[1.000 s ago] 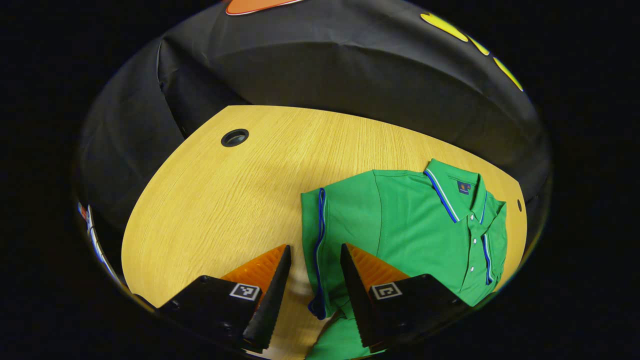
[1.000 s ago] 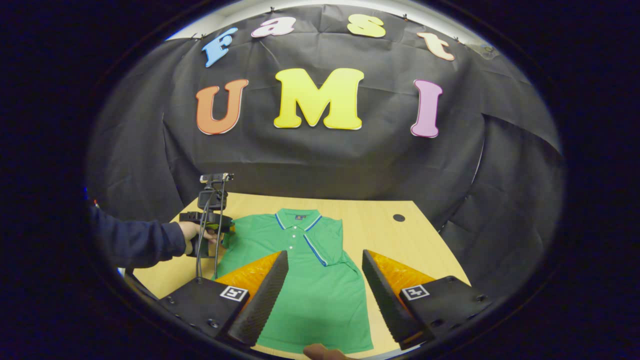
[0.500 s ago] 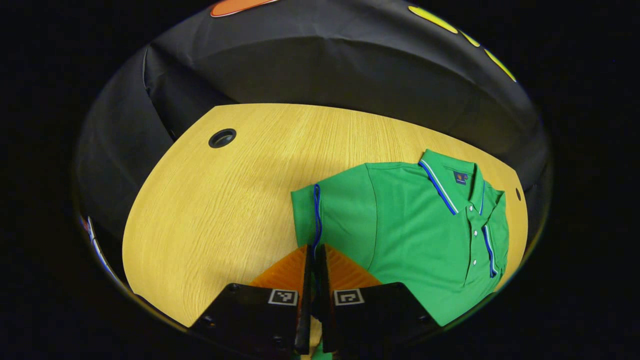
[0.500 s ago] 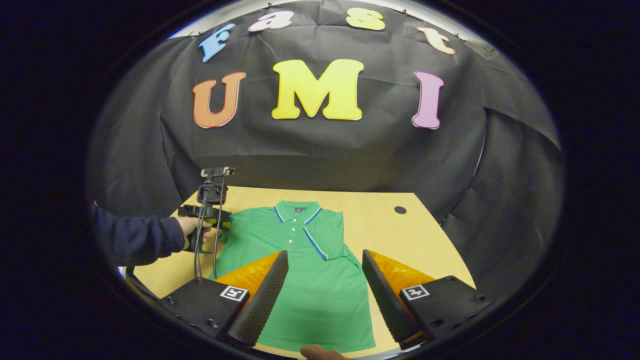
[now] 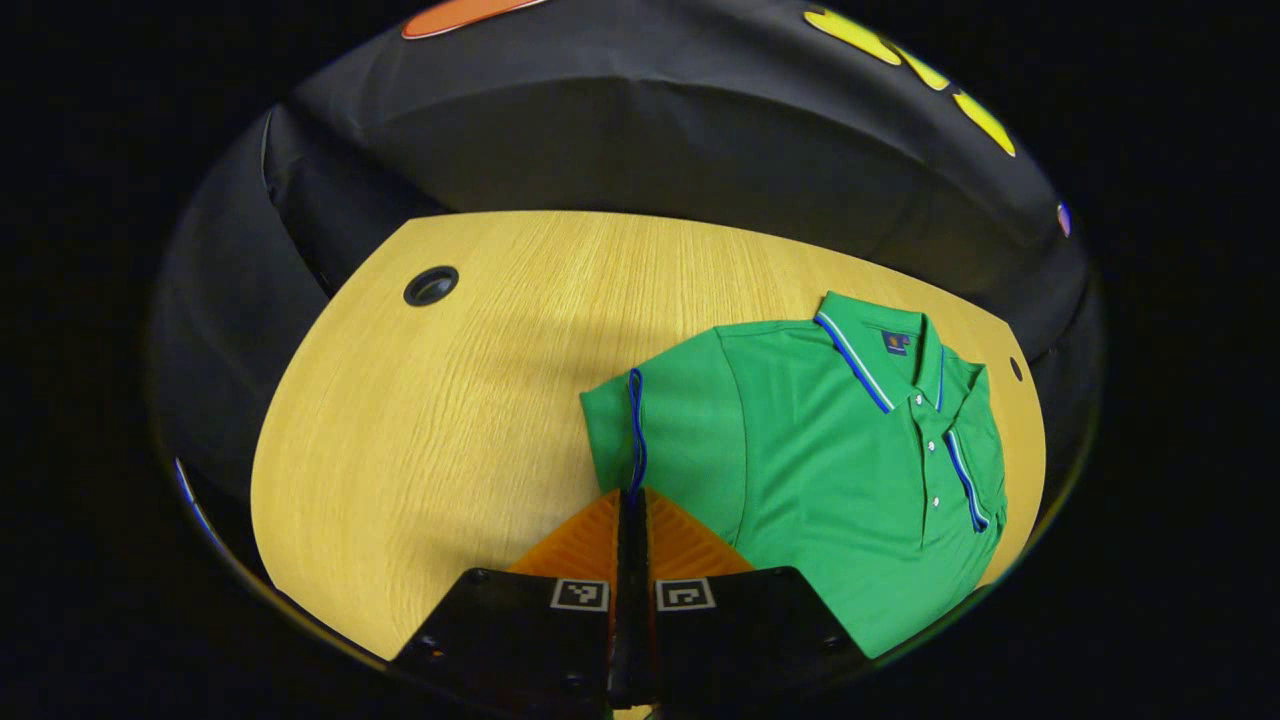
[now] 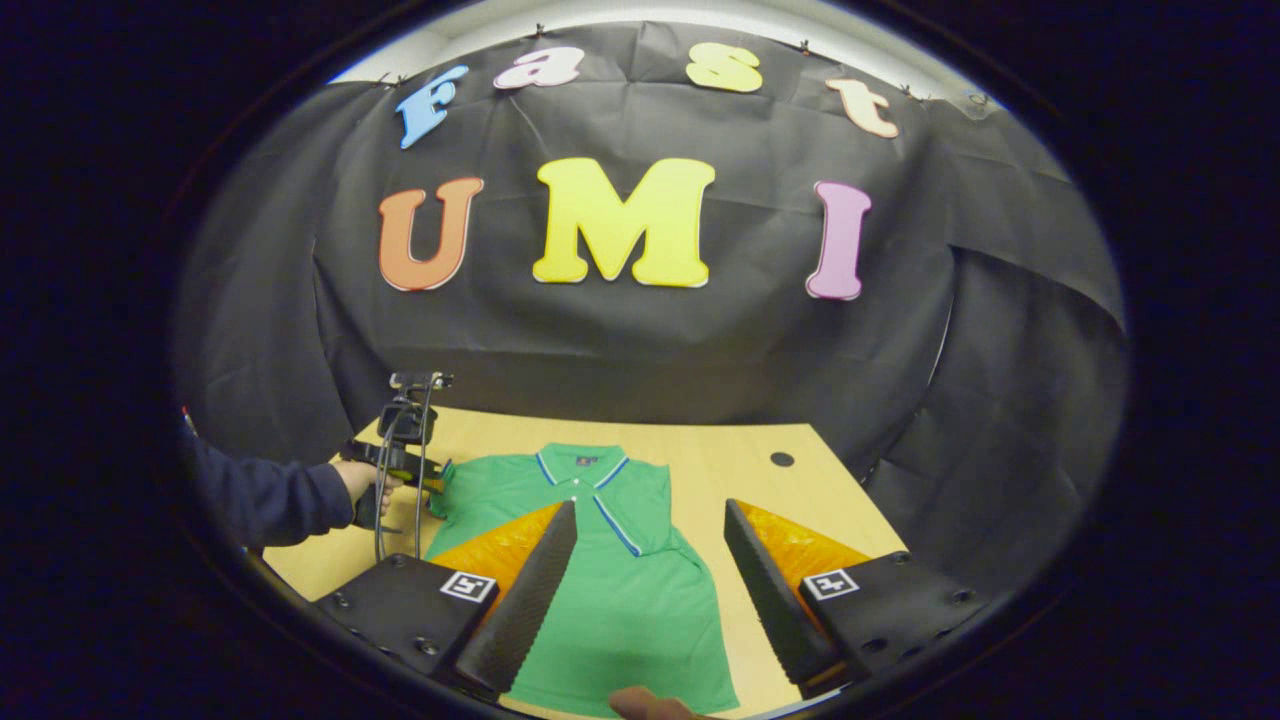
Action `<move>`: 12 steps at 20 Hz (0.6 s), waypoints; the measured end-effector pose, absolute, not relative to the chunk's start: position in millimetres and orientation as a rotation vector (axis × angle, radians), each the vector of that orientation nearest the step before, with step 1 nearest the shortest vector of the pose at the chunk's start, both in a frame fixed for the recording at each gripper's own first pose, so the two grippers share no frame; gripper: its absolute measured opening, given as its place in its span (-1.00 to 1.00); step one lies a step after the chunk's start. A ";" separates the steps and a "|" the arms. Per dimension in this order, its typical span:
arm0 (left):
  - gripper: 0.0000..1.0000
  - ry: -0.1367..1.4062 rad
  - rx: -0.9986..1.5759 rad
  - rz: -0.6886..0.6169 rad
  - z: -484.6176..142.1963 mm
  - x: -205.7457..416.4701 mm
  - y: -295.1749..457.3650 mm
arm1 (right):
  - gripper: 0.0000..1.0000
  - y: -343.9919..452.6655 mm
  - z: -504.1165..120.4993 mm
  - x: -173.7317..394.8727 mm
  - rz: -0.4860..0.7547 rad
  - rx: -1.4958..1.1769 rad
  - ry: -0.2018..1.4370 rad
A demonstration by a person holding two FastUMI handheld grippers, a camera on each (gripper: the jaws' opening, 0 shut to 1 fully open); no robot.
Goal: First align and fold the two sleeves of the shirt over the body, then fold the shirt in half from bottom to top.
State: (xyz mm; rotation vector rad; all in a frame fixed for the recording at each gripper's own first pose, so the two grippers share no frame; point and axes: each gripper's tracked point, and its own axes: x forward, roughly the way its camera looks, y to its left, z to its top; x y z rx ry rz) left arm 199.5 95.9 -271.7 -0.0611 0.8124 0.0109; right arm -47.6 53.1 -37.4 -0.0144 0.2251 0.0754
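**Open tabletop on both sides of the shirt**

In the left gripper view, bare wooden table (image 5: 440, 420) stretched wide beside the green shirt (image 5: 830, 450), broken by a round cable hole (image 5: 431, 285). The booth's black cloth wall (image 5: 640, 140) closed the far edge. In the right gripper view, the other gripper (image 6: 400, 465) and a sleeved hand (image 6: 355, 480) stood at the shirt's side.
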 end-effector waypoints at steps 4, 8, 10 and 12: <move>-0.93 0.744 0.057 -0.054 -233.6 208.0 79.5 | 0.90 54.9 -9.4 -58.2 0.069 0.000 0.158; -0.94 0.689 0.172 -0.162 -206.4 214.7 39.0 | 0.77 40.2 2.9 -64.4 0.024 0.039 0.120; -0.93 0.686 0.234 -0.200 -210.0 216.5 19.8 | 0.90 30.7 1.7 -67.7 -0.008 0.059 0.119; -0.93 0.697 0.319 -0.243 -225.1 213.5 3.7 | 0.77 19.1 -3.7 -73.3 -0.045 0.066 0.128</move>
